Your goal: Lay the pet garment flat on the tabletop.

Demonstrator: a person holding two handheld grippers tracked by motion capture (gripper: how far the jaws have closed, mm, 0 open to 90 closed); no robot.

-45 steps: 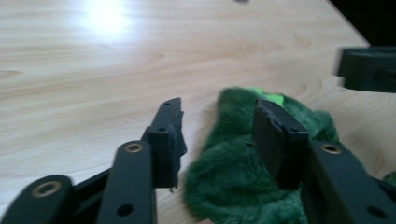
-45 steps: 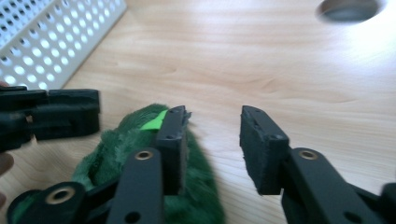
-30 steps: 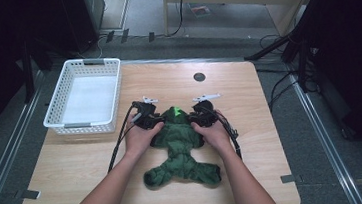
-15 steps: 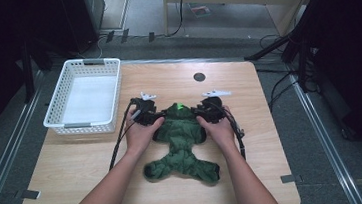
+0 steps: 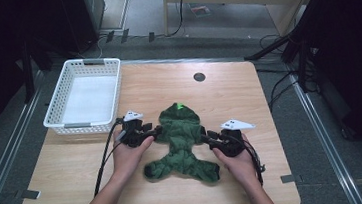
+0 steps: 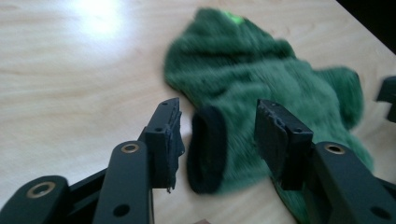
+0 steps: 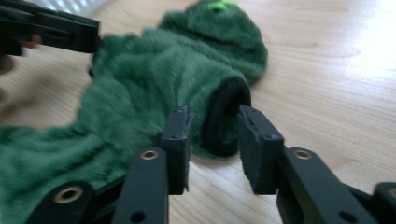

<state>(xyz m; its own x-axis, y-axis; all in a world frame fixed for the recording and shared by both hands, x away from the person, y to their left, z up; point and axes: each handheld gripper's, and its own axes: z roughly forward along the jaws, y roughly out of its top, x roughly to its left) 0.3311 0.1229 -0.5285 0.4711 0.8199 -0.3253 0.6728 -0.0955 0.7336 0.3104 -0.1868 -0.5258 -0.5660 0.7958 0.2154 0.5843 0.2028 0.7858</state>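
Note:
A green fleece garment with a hood and black-edged cuffs lies flat on the wooden table. My left gripper is at its left sleeve. Its jaws have just closed a little after opening, and the left cuff sits between them with gaps showing, not pinched. My right gripper is at the right sleeve. Its jaws have just opened, and the right cuff lies at their tips, untouched. The garment spreads beyond the left jaws. The left gripper shows across the garment in the right gripper view.
A white mesh basket stands at the table's back left, close behind my left hand. A dark round hole sits in the tabletop behind the hood. Bare wood lies to the right and along the front edge.
Both grippers moved from beside the hood outward and nearer, the right one farther, to the sleeve ends. Their jaws went from shut to open. The sleeves now lie spread out.

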